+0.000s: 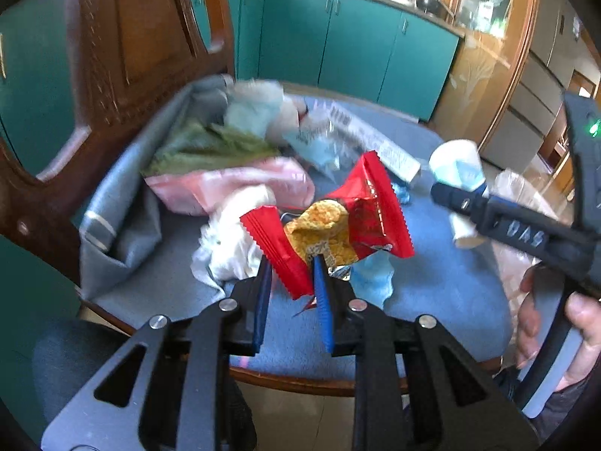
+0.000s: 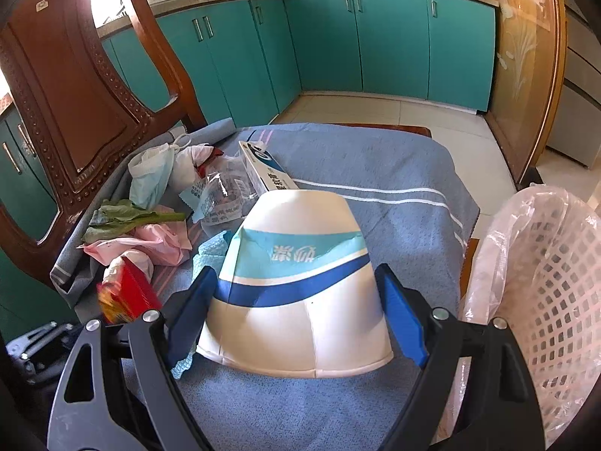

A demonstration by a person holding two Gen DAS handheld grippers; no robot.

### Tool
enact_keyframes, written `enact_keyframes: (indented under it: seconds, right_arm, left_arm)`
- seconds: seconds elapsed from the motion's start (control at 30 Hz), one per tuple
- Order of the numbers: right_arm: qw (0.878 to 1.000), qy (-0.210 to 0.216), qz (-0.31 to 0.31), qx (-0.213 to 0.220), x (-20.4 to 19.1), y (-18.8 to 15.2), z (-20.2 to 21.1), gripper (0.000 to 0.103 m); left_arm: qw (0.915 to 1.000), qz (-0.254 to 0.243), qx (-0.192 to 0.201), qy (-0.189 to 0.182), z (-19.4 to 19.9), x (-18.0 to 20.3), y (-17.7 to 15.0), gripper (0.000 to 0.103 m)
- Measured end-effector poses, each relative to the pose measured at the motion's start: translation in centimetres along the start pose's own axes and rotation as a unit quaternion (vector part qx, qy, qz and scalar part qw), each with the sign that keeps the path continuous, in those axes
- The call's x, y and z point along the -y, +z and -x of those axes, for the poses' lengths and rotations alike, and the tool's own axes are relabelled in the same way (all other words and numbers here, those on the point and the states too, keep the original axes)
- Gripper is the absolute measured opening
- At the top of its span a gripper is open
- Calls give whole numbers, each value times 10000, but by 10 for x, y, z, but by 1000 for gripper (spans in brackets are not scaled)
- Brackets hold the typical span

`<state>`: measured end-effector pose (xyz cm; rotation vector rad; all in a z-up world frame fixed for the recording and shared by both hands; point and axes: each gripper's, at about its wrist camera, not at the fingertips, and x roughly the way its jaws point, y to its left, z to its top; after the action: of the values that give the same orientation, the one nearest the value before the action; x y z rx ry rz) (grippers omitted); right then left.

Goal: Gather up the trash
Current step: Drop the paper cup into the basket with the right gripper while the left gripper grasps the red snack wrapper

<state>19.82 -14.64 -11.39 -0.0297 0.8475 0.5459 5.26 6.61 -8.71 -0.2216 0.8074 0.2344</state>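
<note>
My left gripper [image 1: 291, 276] is shut on a red snack wrapper [image 1: 370, 206] with a yellow inside and holds it above the blue-covered chair seat [image 1: 432, 293]. My right gripper [image 2: 296, 293] is shut on an upside-down white and blue paper cup [image 2: 300, 282], its blue pads pressing both sides. The cup also shows in the left wrist view [image 1: 456, 167]. Behind lie a white tissue wad [image 1: 233, 240], a pink bag [image 1: 233, 184], green leaves [image 2: 124, 218], a clear plastic wrapper [image 2: 221, 195] and a white carton [image 2: 263, 169].
A pink mesh basket [image 2: 559, 285] lined with a clear bag stands right of the chair. The carved wooden chair back [image 2: 75, 105] rises at the left. Teal kitchen cabinets [image 2: 375, 45] and tiled floor lie beyond.
</note>
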Motion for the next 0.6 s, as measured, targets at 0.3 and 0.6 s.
enact_keyframes:
  seconds: [0.3,0.6]
  right_arm:
    - [9969,-290,-58,723,14,11,39,84]
    - [9791,-1401,-901,1169,112,2,106,84]
  left_arm:
    - [9992,-49,391,-87,24,4,8,24]
    - [9943,-377,421,-906,19,57,25,24]
